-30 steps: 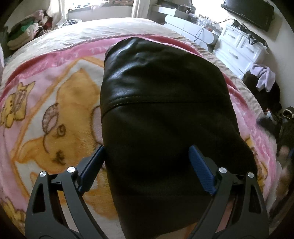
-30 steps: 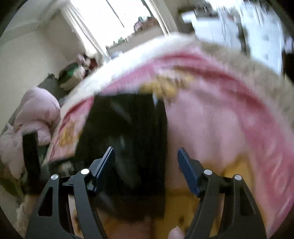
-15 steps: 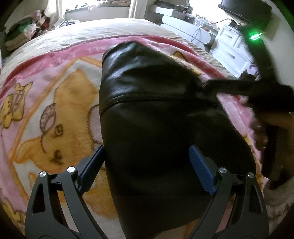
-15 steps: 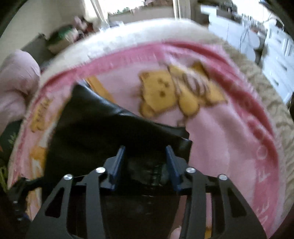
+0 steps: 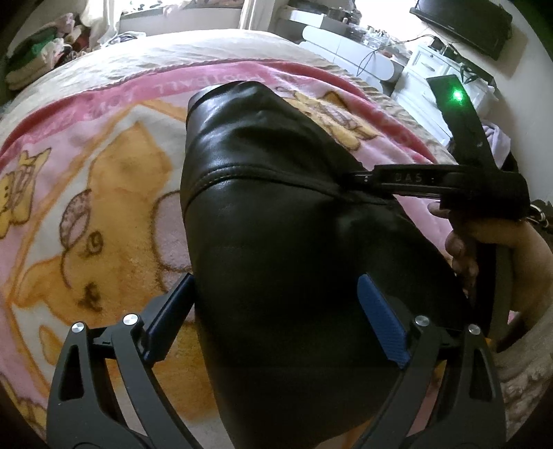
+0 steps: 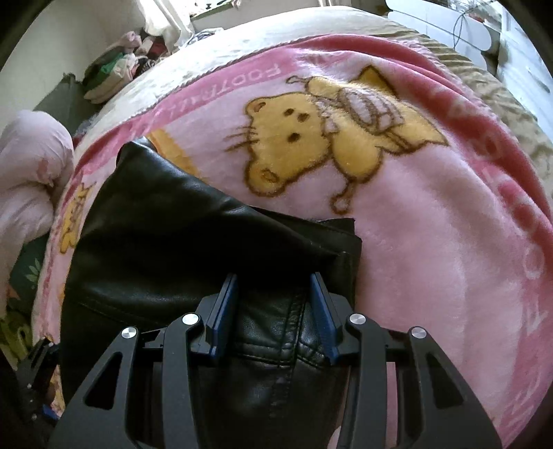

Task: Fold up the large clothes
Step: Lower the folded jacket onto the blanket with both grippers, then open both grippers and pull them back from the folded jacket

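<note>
A black leather garment point(image 5: 276, 221) lies folded on a pink cartoon blanket point(image 5: 86, 193) on a bed. My left gripper point(image 5: 276, 317) is open, its fingers spread wide over the garment's near end. My right gripper point(image 6: 273, 314) has its jaws narrowed onto a raised fold of the garment point(image 6: 193, 248) near its right edge. In the left wrist view the right gripper point(image 5: 359, 179) comes in from the right, its tip at the garment's seam, held by a hand point(image 5: 497, 248).
White drawers point(image 5: 425, 65) and a dark TV point(image 5: 463, 20) stand past the bed at the right. Piled clothes point(image 5: 38, 55) lie at the far left. A pink duvet point(image 6: 27, 172) bulges at the left in the right wrist view.
My right gripper swung in over the garment's right edge and narrowed its jaws onto a fold. My left gripper stayed open and still.
</note>
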Action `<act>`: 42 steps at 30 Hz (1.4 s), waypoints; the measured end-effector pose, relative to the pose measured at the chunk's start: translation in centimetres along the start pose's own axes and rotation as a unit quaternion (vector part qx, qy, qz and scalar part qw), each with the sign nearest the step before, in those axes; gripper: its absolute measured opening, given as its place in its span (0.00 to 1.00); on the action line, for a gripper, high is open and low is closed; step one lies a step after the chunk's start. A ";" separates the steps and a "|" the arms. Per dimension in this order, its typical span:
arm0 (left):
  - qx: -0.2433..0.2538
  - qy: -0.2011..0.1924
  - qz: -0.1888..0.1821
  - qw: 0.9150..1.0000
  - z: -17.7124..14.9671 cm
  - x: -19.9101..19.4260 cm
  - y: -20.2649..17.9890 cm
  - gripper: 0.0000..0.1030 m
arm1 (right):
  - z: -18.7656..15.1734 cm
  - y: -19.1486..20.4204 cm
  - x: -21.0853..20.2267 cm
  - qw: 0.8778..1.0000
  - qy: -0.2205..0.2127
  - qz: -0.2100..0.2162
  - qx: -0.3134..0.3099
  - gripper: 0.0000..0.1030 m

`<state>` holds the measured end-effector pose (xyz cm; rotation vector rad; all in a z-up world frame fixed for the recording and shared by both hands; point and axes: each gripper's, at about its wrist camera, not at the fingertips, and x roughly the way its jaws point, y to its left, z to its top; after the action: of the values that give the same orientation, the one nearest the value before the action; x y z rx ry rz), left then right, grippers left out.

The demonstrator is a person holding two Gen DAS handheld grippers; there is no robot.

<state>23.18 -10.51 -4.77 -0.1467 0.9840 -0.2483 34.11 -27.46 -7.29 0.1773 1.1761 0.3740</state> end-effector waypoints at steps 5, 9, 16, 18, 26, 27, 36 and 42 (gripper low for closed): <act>-0.007 0.007 -0.006 1.000 0.1 -0.1 0.3 0.85 | -0.4 1.0 -2.4 1.000 -0.027 -0.006 -0.013 0.47; -0.014 0.008 -0.009 1.000 0.1 -0.2 0.5 0.85 | -1.2 1.5 -4.6 0.999 -0.045 0.001 -0.017 0.52; -0.026 -0.003 -0.015 1.000 0.4 -1.7 1.3 0.85 | -4.7 1.9 -9.3 0.996 -0.085 0.029 -0.028 0.53; -0.024 -0.024 -0.003 0.999 0.6 -2.9 1.6 0.85 | -6.6 2.1 -10.4 0.994 -0.091 0.040 -0.034 0.50; -0.023 0.005 0.006 1.000 0.4 -1.0 1.8 0.85 | -10.6 1.1 -7.0 0.998 -0.050 0.028 -0.004 0.49; -0.028 0.007 -0.001 1.000 0.2 -0.9 1.8 0.85 | -10.8 0.9 -6.5 0.998 -0.050 0.031 -0.001 0.49; -0.021 0.004 0.004 1.000 0.0 -1.8 1.3 0.85 | -10.9 0.8 -7.5 0.997 -0.063 0.048 0.022 0.53; -0.021 0.007 0.016 1.000 0.2 -2.2 1.0 0.91 | -11.3 1.2 -8.5 0.997 -0.068 0.031 0.017 0.65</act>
<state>22.30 -8.92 -3.15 -0.1689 1.0043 -0.1998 20.59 -30.24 -3.88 0.2657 1.0452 0.3893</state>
